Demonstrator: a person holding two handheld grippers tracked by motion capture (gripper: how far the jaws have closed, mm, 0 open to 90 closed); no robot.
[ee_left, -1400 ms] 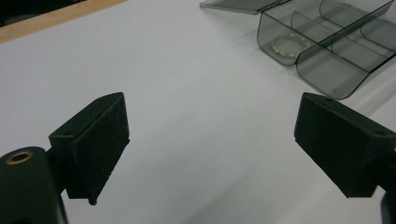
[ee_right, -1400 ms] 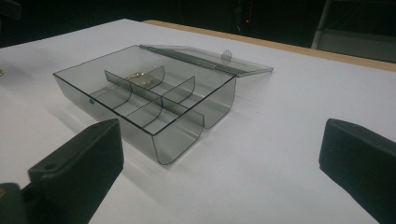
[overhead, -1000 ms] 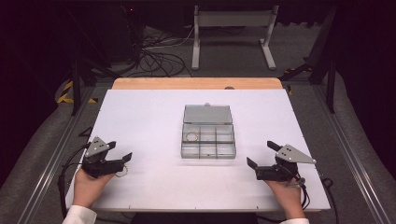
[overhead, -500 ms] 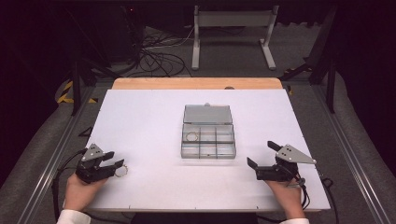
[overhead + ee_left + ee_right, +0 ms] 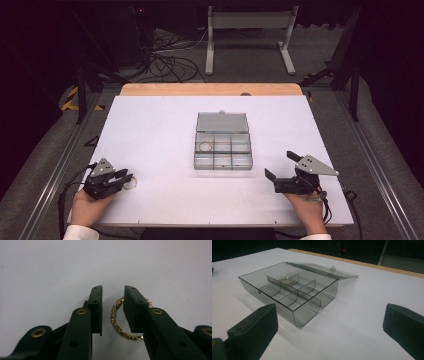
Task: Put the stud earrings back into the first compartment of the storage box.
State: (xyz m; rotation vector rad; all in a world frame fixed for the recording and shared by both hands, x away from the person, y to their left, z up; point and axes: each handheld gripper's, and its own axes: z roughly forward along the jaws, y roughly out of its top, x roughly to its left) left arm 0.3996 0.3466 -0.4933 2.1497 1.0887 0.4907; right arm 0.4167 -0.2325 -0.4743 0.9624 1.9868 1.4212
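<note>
A thin gold bead bracelet [image 5: 115, 320] lies flat on the white table, near its front left [image 5: 131, 184]. My left gripper [image 5: 113, 290] is low over it at the table's front left [image 5: 127, 177]. Its jaws have just been closing. The bracelet's left arc sits in the gap between them, the right jaw covers its other side, and the pads are not pressing on it. My right gripper [image 5: 279, 165] rests wide open at the front right, holding nothing [image 5: 330, 315]. It faces a clear smoky compartment box [image 5: 307, 312] at the table's middle [image 5: 222, 167].
The box's lid [image 5: 222, 121] lies open flat behind it. Another gold bracelet [image 5: 205, 146] sits in its back left compartment [image 5: 284, 278]. The white table [image 5: 150, 130] has a wooden strip along its far edge. Cables and a metal stand lie on the floor beyond.
My left gripper sank toward the table's front edge and its jaws narrowed around the gold bracelet. The right gripper stayed still.
</note>
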